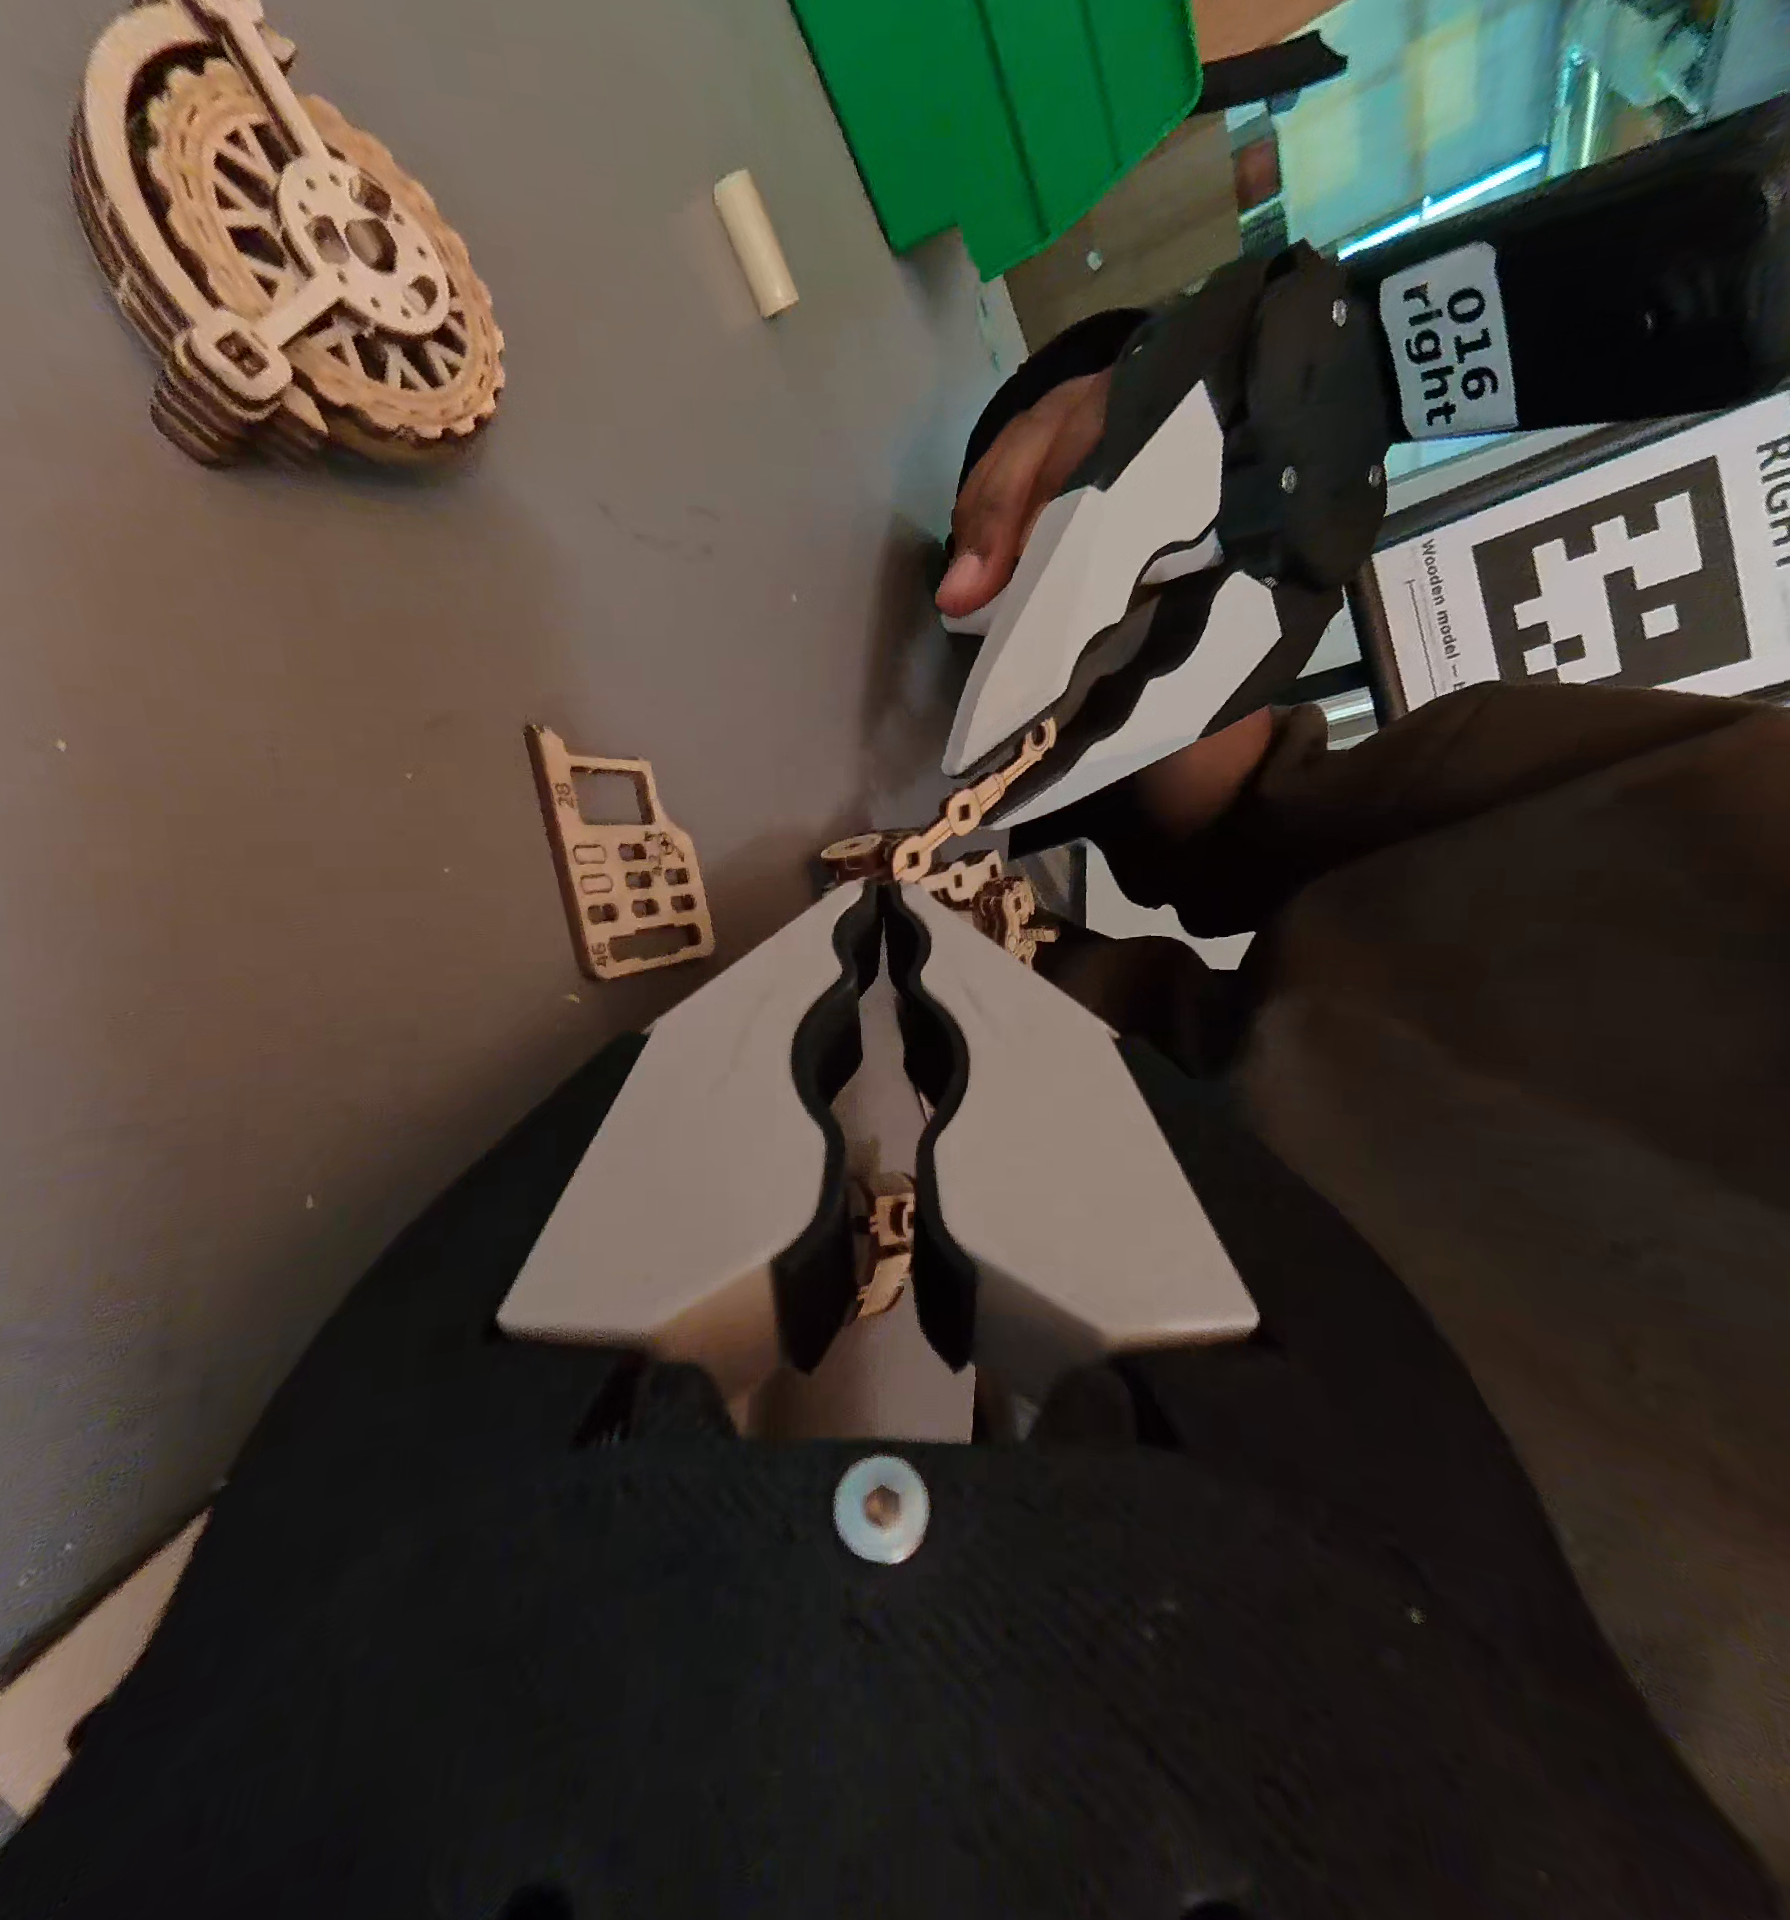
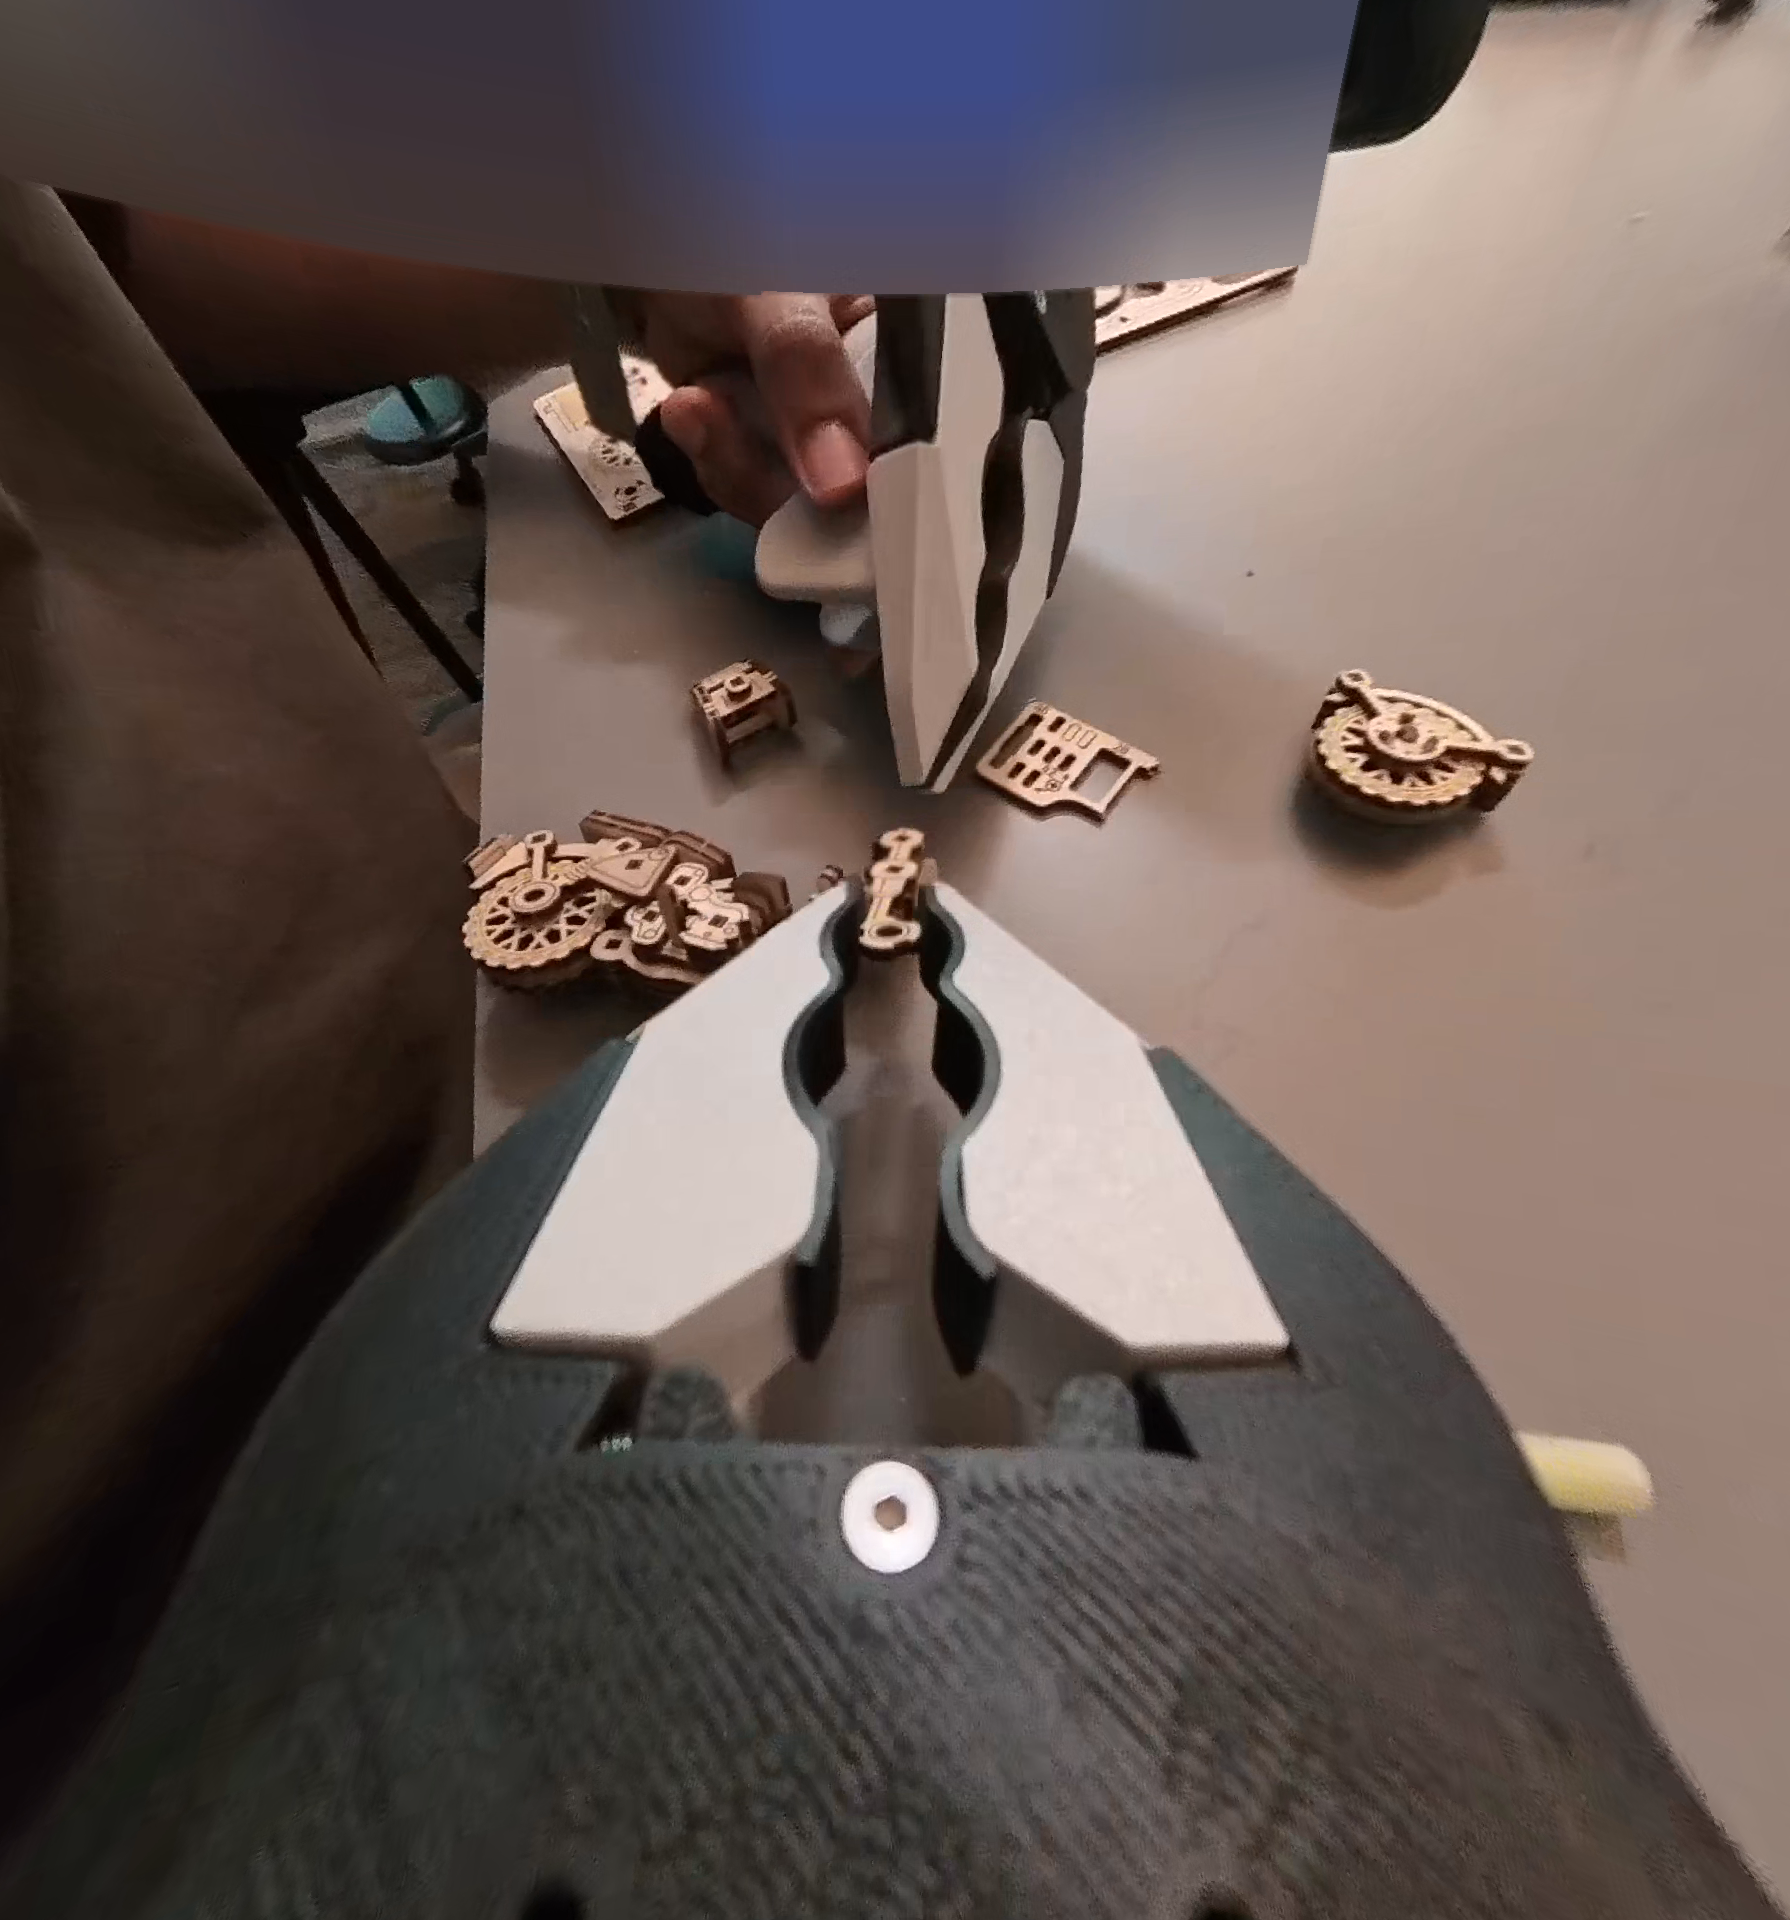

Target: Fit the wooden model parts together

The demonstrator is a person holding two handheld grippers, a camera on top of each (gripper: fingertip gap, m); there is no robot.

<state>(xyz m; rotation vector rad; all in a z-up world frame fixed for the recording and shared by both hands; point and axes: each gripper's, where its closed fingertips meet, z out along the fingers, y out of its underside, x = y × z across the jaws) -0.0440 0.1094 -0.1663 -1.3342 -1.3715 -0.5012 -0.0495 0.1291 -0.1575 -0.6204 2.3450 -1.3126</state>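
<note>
In the right wrist view, the right gripper (image 2: 893,914) has its two fingers closed on a small wooden link piece (image 2: 893,891), which stands out a little beyond the tips. In the left wrist view this same link piece (image 1: 984,802) is seen as a thin chain of flat links that runs from the right gripper (image 1: 1016,774) toward the left gripper (image 1: 883,891). The left gripper's tips are pressed together, and a small round wooden part (image 1: 858,854) sits just at them, touching the end of the link piece. I cannot tell if the tips really clamp this part. Another small wooden bit (image 1: 883,1252) shows in the gap lower between the left fingers.

Just beside the right gripper, near the table edge, lies a pile of wooden model parts (image 2: 600,914) with a spoked gear in it. A little farther stands a small wooden block assembly (image 2: 740,709). The left gripper (image 2: 938,769) points down at the grey table (image 2: 1286,1039), and a hand (image 2: 766,416) holds its handle. A flat wooden plate with cut-outs (image 2: 1062,764) lies just beside it. Farther off rests a wheel assembly (image 2: 1410,753). In the left wrist view a cream cylinder (image 1: 756,244) and a green bin (image 1: 995,104) are at the far side.
</note>
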